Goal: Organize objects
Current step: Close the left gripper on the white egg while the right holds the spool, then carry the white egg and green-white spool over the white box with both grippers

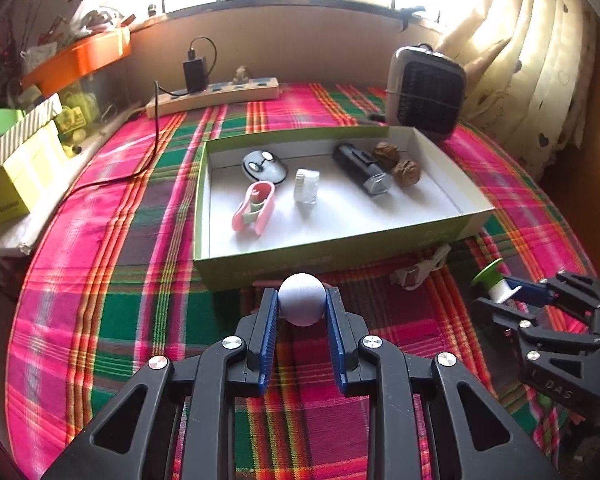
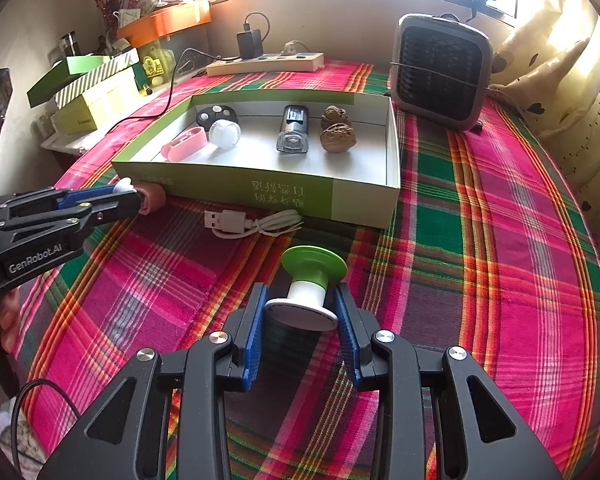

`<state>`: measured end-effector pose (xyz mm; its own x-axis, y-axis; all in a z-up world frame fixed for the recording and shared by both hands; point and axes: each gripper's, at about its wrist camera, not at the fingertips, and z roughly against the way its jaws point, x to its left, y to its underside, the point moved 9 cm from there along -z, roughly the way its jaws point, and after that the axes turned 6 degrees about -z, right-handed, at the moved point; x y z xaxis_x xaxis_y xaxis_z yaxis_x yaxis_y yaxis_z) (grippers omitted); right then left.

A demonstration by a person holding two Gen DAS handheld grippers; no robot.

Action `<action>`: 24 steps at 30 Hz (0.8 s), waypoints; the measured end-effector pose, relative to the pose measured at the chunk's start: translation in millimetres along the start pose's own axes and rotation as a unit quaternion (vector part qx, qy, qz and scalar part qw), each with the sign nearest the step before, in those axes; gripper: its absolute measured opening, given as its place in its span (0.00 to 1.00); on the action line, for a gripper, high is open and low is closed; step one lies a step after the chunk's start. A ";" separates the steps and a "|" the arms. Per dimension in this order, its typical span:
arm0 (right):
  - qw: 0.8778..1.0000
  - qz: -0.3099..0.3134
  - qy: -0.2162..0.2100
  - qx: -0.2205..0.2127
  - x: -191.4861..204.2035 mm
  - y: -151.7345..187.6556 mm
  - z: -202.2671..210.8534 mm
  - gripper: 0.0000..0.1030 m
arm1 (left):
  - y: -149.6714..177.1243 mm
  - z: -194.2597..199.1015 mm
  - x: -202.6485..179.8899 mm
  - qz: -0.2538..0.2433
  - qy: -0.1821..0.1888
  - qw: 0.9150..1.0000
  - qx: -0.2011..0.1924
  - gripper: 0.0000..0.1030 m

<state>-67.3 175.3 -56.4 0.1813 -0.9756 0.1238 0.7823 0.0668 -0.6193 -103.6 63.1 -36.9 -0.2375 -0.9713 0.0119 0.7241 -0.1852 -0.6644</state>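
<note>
My left gripper [image 1: 302, 295] is shut on a pale round ball [image 1: 302, 306], just in front of the near wall of an open green box [image 1: 332, 246]. Inside the box lie a pink clip [image 1: 254, 210], a black-and-white remote [image 1: 264, 165], a clear little bottle [image 1: 306, 186], a black device [image 1: 362, 170] and two walnuts [image 1: 396, 162]. My right gripper [image 2: 300, 308] is shut on the white base of a green-topped spool [image 2: 312, 272], low over the plaid cloth. The left gripper [image 2: 126, 194] shows at the left of the right wrist view, with a pink object [image 2: 154, 198] right behind it.
A white USB cable [image 2: 252, 222] lies against the box's front. A grey heater [image 1: 426, 92] stands behind the box on the right, and a power strip [image 1: 212, 96] with a charger runs along the back wall. Stacked boxes [image 1: 20, 168] crowd the left edge; a curtain hangs right.
</note>
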 end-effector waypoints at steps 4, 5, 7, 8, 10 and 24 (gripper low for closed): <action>1.000 0.000 0.000 0.000 0.1 0.0 0.0 0.34 | -0.5 4.1 1.1 0.029 0.048 0.998 -0.003 0.21; 1.000 0.000 0.000 0.000 0.0 -0.1 0.0 0.34 | -0.5 4.0 1.2 0.031 0.048 0.998 -0.003 0.21; 1.000 0.001 0.001 0.000 -0.1 -0.1 -0.1 0.34 | -0.6 5.3 2.5 0.037 0.051 0.998 -0.004 0.21; 1.000 0.001 0.001 0.000 -0.4 -0.2 -0.4 0.34 | -1.3 6.7 1.2 0.037 0.058 0.998 -0.006 0.21; 1.000 0.001 0.001 0.000 -0.5 -0.2 -0.5 0.34 | -2.8 9.3 -0.1 0.038 0.064 0.997 -0.011 0.21; 1.000 0.004 0.011 0.000 0.0 1.0 -0.2 0.34 | 5.3 13.2 -16.2 0.005 0.065 0.998 -0.002 0.21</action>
<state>-66.6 175.3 -57.2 0.1753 -0.9792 0.1020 0.7802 0.0750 -0.6211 -87.4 75.9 -30.7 -0.3125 -0.9455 -0.0912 0.7243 -0.1750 -0.6670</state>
